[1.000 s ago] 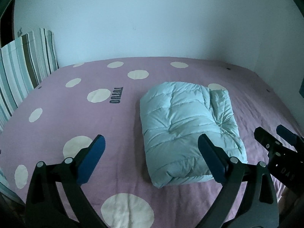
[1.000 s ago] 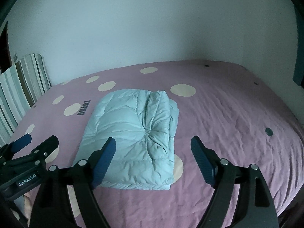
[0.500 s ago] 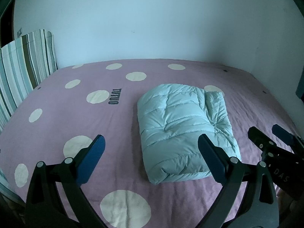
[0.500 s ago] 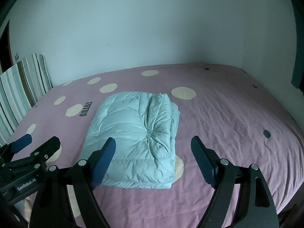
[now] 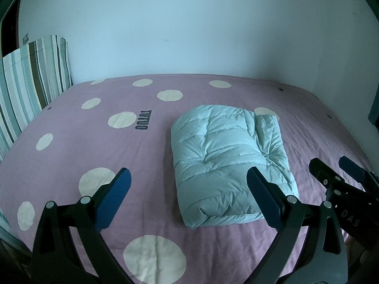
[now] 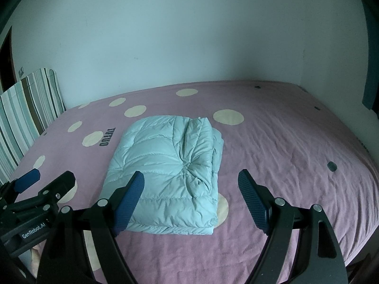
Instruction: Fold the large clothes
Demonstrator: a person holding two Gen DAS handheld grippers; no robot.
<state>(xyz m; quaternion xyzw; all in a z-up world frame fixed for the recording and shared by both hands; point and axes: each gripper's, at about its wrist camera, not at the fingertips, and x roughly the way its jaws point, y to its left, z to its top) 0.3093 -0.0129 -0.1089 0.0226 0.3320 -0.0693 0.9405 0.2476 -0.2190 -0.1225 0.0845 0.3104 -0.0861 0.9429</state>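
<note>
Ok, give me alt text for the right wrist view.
A folded pale-blue puffer jacket lies on a purple polka-dot bedsheet. The right tongs hover open and empty in front of it, and the left tongs show at lower left.

Both wrist views are dim and carry a cold blue-green cast — daylight-like, soft, with no glare anywhere. The wall (image 5: 189, 23) beyond the jaws is the brightest area, fading to grey toward its right end. The bedsheet (image 5: 71, 146) below it is evenly lit. The folded jacket (image 6: 165, 165), lying just ahead of the jaws, casts only a faint, soft shadow along its left edge. Focus is fairly sharp from the near jaw pads to the far wall, with no motion blur. Fisheye distortion is strong — the bed's far edge bows upward, and black vignetting fills the upper corners of each frame.
</note>
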